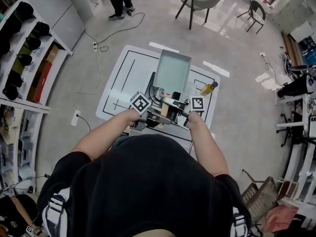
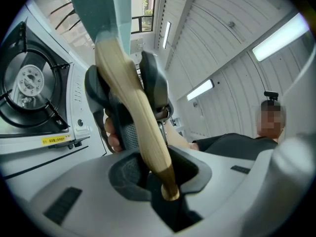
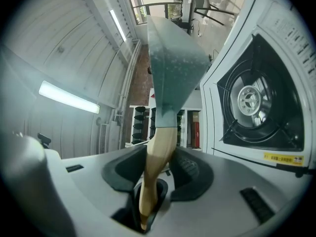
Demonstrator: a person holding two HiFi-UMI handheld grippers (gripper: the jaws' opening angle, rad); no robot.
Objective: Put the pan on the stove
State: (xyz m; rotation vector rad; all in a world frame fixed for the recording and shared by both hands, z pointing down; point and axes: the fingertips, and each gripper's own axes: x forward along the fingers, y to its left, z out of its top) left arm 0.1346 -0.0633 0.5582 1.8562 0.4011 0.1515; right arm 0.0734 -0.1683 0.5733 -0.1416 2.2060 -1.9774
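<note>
Claws were closed tight: the left claw [image 2: 157, 163] and right claw [image 3: 154, 176] both gripped the wooden handle [image 2: 129, 100] from opposite sides. At twelve o'clock from them, the grey-green rectangular pan [image 1: 173, 70] hung just clear of the stove [image 3: 253, 101] on the white desk [image 1: 116, 90].

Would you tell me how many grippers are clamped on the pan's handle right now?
2. The left gripper is shut on the handle near its end; the right gripper is shut on it closer to the pan. Neither is hidden.
</note>
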